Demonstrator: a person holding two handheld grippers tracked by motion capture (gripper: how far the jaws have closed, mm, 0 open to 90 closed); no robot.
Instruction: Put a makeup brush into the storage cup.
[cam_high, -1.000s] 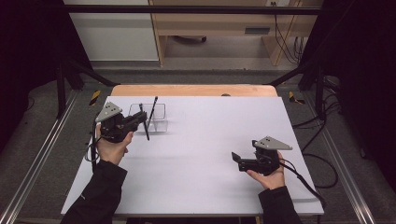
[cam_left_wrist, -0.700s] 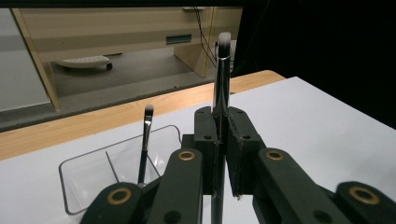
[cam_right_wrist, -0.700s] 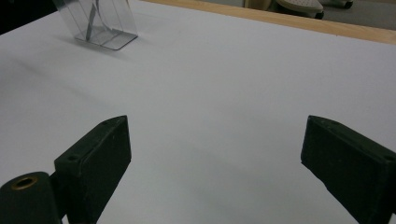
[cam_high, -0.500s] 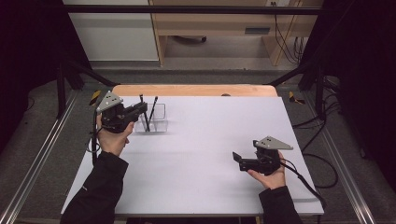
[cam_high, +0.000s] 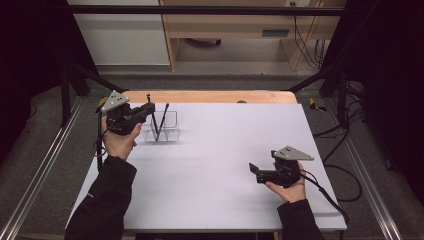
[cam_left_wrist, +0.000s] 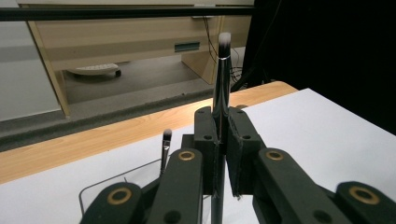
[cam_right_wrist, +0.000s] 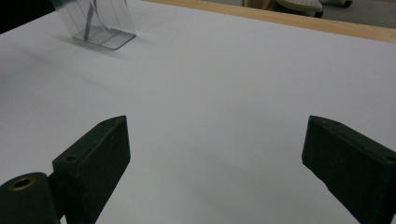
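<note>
My left gripper (cam_high: 148, 111) is shut on a slim black makeup brush (cam_high: 148, 98) and holds it upright at the clear plastic holder (cam_high: 171, 131) on the table's far left. In the left gripper view the brush (cam_left_wrist: 221, 79) rises between the closed jaws of the left gripper (cam_left_wrist: 223, 140), its pale bristle tip on top. A second dark brush (cam_high: 163, 119) leans inside the holder and is seen as the shorter brush (cam_left_wrist: 166, 145) above the holder's rim (cam_left_wrist: 109, 183). My right gripper (cam_high: 254, 172) rests open near the table's front right, the right gripper (cam_right_wrist: 215, 158) with bare table between its jaws.
The white table top (cam_high: 225, 150) spreads between both hands, with a wooden strip (cam_high: 210, 96) along its far edge. The clear holder (cam_right_wrist: 95, 23) stands far off in the right gripper view. Dark frame legs and cables (cam_high: 345, 125) flank the table.
My left hand has moved away from me toward the holder and turned the brush from tilted to upright. The right gripper has stayed in place, open.
</note>
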